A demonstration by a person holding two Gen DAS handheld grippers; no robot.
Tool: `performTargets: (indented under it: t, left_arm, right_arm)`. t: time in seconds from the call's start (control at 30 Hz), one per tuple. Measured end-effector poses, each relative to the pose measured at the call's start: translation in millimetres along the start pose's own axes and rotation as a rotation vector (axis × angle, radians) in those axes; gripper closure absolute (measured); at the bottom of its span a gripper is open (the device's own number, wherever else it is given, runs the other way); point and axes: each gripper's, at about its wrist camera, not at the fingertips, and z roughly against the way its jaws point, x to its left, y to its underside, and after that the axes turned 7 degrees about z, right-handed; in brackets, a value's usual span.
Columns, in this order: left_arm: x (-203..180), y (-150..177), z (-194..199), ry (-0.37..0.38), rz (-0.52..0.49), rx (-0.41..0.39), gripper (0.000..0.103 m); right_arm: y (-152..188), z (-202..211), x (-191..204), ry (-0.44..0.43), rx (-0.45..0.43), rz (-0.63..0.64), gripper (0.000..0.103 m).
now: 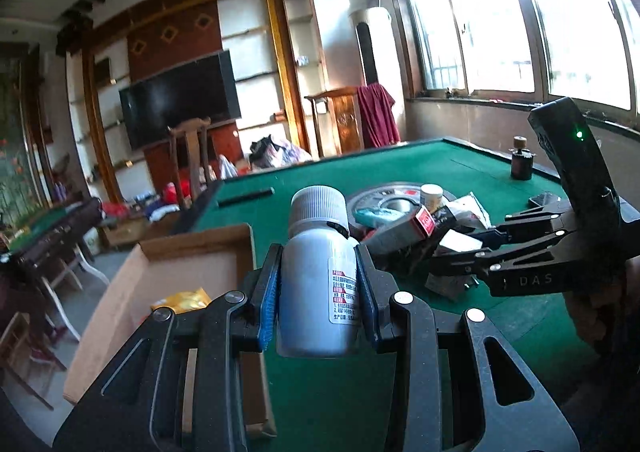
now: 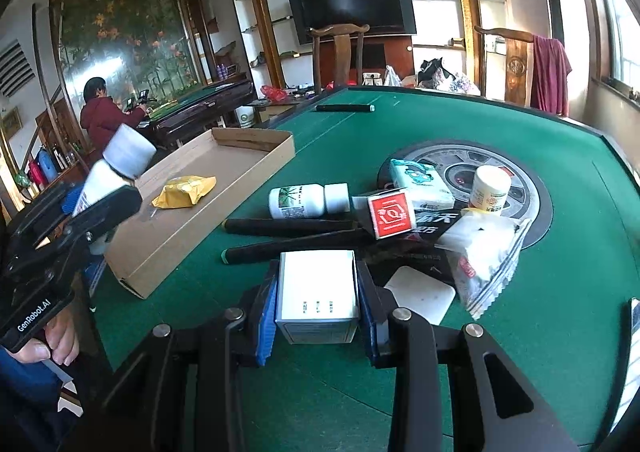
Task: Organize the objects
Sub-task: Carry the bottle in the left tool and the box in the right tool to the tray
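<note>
Bottle [image 1: 316,280], white with a ribbed cap, clamped upright between the pads of the left gripper [image 1: 318,292], lifted above the green table [image 1: 360,392] beside the cardboard tray [image 2: 224,188]. Right gripper [image 2: 317,304] grips a small white box [image 2: 318,292] low over the felt. Step in hand, as judged: carrying both items to the tray, which holds only a yellow packet [image 2: 184,192]. Next move calls for lowering the bottle past the tray wall. Remaining clutter: a second bottle [image 2: 304,202], black rods [image 2: 288,226], red box [image 2: 390,214], wrapped packets.
</note>
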Motion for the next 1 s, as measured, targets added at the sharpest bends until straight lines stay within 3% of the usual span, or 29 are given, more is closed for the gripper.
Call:
performTargets:
  t: [0.6,0.83,1.0]
  left_arm:
    - [29.2,8.8,19.8,-0.094,0.003,-0.062,0.069]
    - [62.1,13.7,20.6,-0.106,0.081,0.012,0.069]
    - [109.9,18.3,25.6,-0.13,0.209,0.072,0.069]
  right_arm:
    - [-13.0,-16.5,47.1,-0.048,0.004,0.053,0.069]
    - [-30.3,-24.5,80.3,-0.092,-0.004,0.097,0.069]
    - [-44.8,-31.6,107.3,-0.143,-0.012,0.125,0.069]
